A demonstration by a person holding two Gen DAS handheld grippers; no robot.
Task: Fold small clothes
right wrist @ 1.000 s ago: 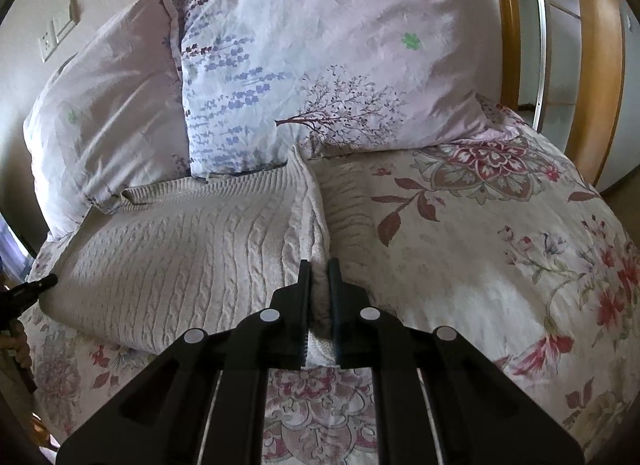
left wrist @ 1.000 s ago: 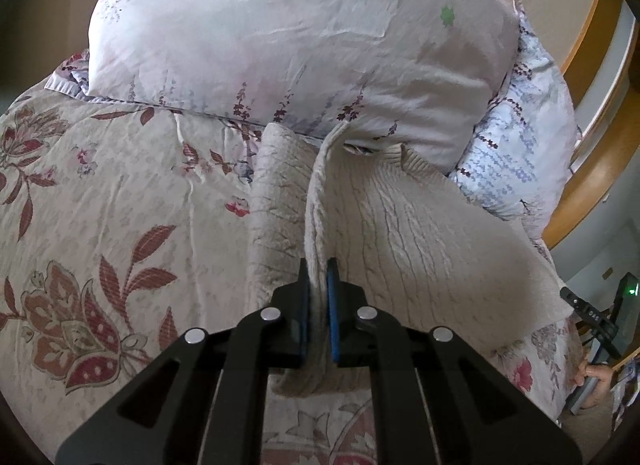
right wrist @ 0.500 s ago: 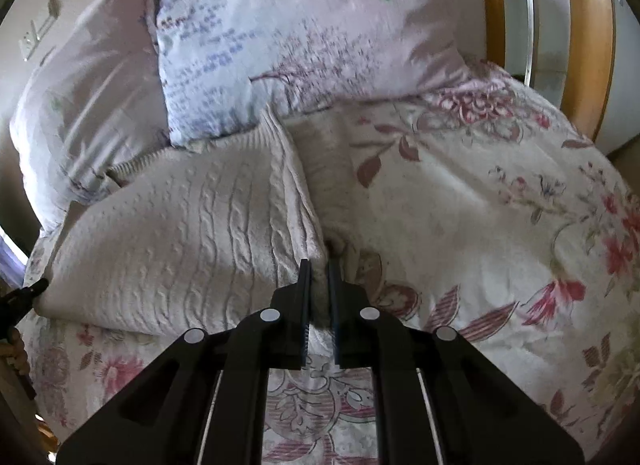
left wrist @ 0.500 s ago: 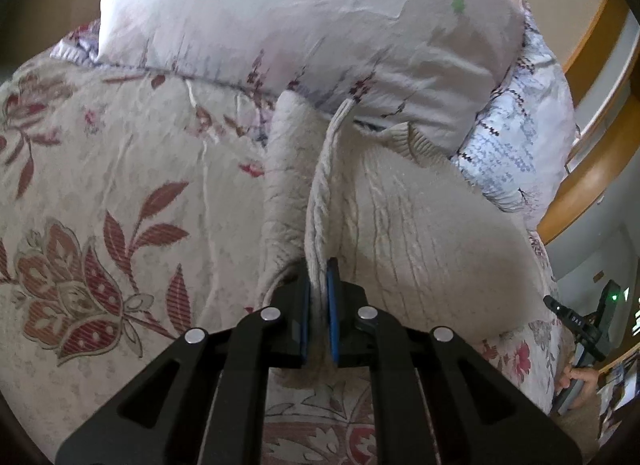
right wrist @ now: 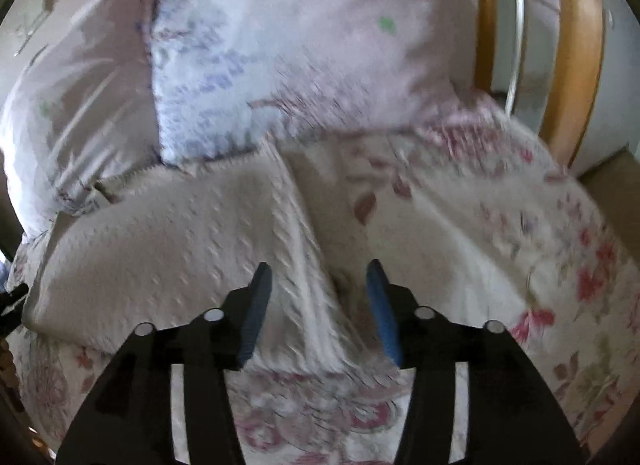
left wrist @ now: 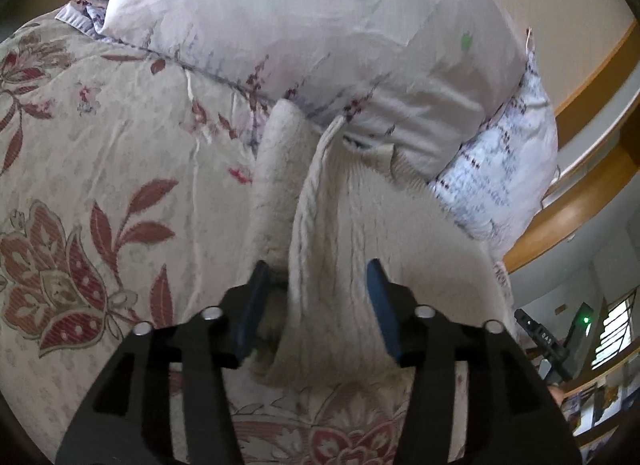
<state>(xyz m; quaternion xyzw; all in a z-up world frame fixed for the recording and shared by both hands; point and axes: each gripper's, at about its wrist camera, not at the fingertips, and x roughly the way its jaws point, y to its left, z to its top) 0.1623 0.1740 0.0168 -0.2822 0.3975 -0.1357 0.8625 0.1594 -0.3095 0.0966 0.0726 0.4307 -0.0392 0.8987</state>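
Observation:
A cream cable-knit sweater (left wrist: pixel 384 233) lies on the floral bedspread, its far end against the pillows. It also shows in the right wrist view (right wrist: pixel 180 233). My left gripper (left wrist: pixel 318 285) is open, its jaws wide apart on either side of a raised fold at the sweater's left edge. My right gripper (right wrist: pixel 318 285) is open too, its jaws on either side of the fold at the sweater's right edge. Neither gripper holds the cloth. The right wrist view is blurred.
The floral bedspread (left wrist: pixel 100 169) covers the bed. A pale pillow (left wrist: pixel 304 25) and a blue-patterned pillow (left wrist: pixel 500 177) lie behind the sweater. A wooden bed frame (right wrist: pixel 576 65) stands at the right. A dark device with a green light (left wrist: pixel 580 329) sits off the bed.
Both grippers were shut on the sweater's side folds. They lowered the folds towards the bed and now both have opened and let the cloth go.

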